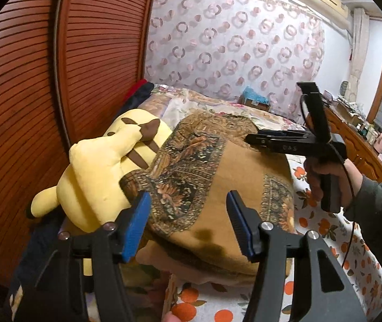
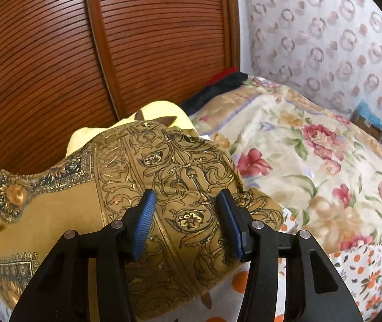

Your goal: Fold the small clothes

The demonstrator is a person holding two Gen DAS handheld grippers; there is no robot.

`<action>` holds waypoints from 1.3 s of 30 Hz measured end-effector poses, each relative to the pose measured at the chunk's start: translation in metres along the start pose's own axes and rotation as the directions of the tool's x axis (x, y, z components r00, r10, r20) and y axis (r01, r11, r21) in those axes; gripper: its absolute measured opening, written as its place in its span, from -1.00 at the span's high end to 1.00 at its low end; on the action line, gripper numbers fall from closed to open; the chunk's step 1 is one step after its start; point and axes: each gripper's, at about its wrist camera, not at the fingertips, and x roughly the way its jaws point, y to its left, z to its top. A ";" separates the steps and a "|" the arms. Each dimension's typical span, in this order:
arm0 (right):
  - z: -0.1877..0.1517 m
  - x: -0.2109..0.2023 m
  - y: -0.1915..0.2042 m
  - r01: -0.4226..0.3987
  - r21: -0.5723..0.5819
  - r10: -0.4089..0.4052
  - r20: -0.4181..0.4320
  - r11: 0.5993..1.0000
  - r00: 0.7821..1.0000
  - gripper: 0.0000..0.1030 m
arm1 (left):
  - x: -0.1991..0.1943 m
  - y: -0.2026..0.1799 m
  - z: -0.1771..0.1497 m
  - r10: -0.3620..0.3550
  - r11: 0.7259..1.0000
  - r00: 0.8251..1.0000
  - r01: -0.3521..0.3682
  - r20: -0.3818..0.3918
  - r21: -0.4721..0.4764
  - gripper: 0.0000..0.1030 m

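A mustard-brown garment with dark ornate print (image 1: 217, 177) lies folded on the bed, its left part draped against a yellow plush toy. It also fills the right wrist view (image 2: 137, 187). My left gripper (image 1: 188, 201) is open just above the garment's near edge, holding nothing. My right gripper (image 2: 187, 204) is open over the garment's right part, pads apart with cloth showing between them. In the left wrist view the right gripper (image 1: 250, 138) reaches over the garment's far right edge.
The yellow plush toy (image 1: 105, 171) lies left of the garment against the brown louvred wardrobe doors (image 1: 29, 80). A floral quilt (image 2: 312, 166) is heaped behind. The bed sheet (image 1: 333, 230) has orange fruit print. A wooden dresser (image 1: 360, 139) stands at the right.
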 end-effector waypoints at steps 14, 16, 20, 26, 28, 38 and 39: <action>-0.027 -0.084 0.018 0.073 0.049 -0.075 0.038 0.996 0.996 0.03 | -0.029 -0.039 -0.004 -0.026 0.997 0.999 0.023 0.040 0.074 -0.13; -0.039 -0.104 0.021 0.082 0.061 -0.084 0.047 0.995 0.995 0.03 | -0.032 -0.049 -0.008 -0.020 0.996 0.999 0.016 0.035 0.091 -0.13; -0.065 -0.146 0.029 0.101 0.085 -0.107 0.071 0.991 0.992 0.02 | -0.042 -0.069 -0.017 -0.053 0.992 0.998 0.049 0.037 0.121 -0.13; -0.102 -0.208 0.041 0.146 0.116 -0.159 0.113 0.982 0.981 -0.18 | -0.057 -0.101 -0.029 -0.075 0.984 0.996 0.066 0.048 0.164 -0.13; -0.117 -0.229 0.042 0.166 0.135 -0.183 0.124 0.977 0.975 -0.25 | -0.061 -0.113 -0.033 -0.083 0.981 0.995 0.073 0.047 0.178 -0.13; -0.185 -0.320 0.051 0.315 0.255 -0.362 0.166 0.914 0.917 -0.47 | -0.080 -0.171 -0.048 -0.134 0.965 0.989 0.118 0.054 0.233 -0.13; -0.191 -0.329 0.052 0.331 0.270 -0.383 0.170 0.904 0.908 -0.47 | -0.082 -0.176 -0.048 -0.136 0.964 0.989 0.119 0.057 0.237 -0.13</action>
